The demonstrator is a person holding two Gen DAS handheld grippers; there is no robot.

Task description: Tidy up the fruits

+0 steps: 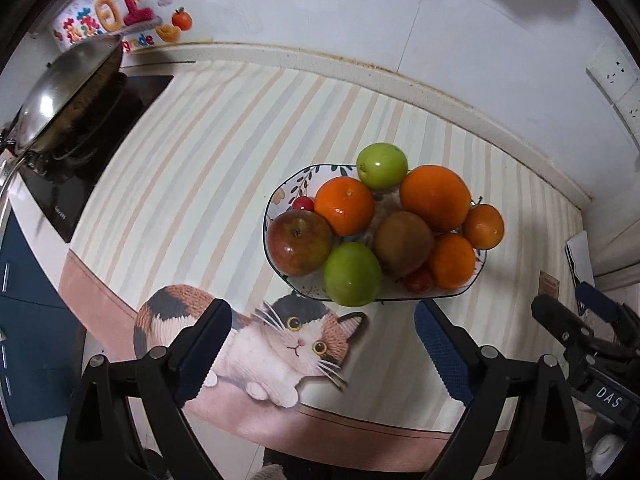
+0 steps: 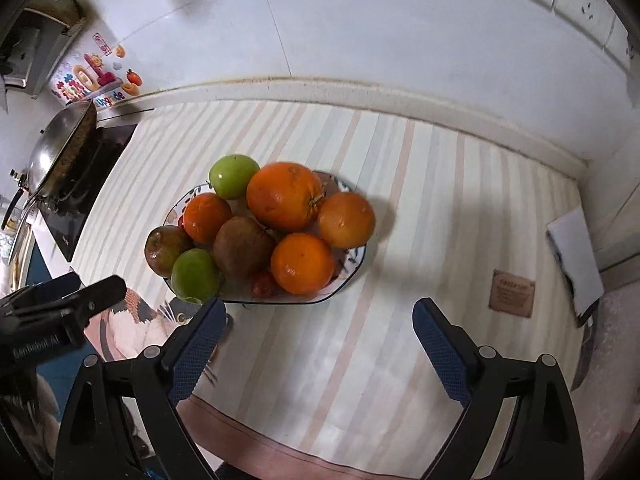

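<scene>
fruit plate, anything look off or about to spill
Nothing has spilled. The plate is heaped, and the far green fruit perches at its back rim, so it could roll off. Both grippers are open and empty.

Your left wrist camera looks forward and steeply down along its wide-spread fingers onto the striped mat [image 1: 224,128], from near the counter's front edge, with the fruit plate [image 1: 280,196] close ahead and slightly right of centre. Your right wrist camera takes a similar high, downward angle from a spot further right, so the same plate [image 2: 352,264] sits left of centre. Both views share the plate, the mat, the wok [image 1: 68,88] at far left and the tiled wall behind. Each camera catches the other gripper at its frame edge: right gripper [image 1: 576,312], left gripper [image 2: 80,292].
</scene>
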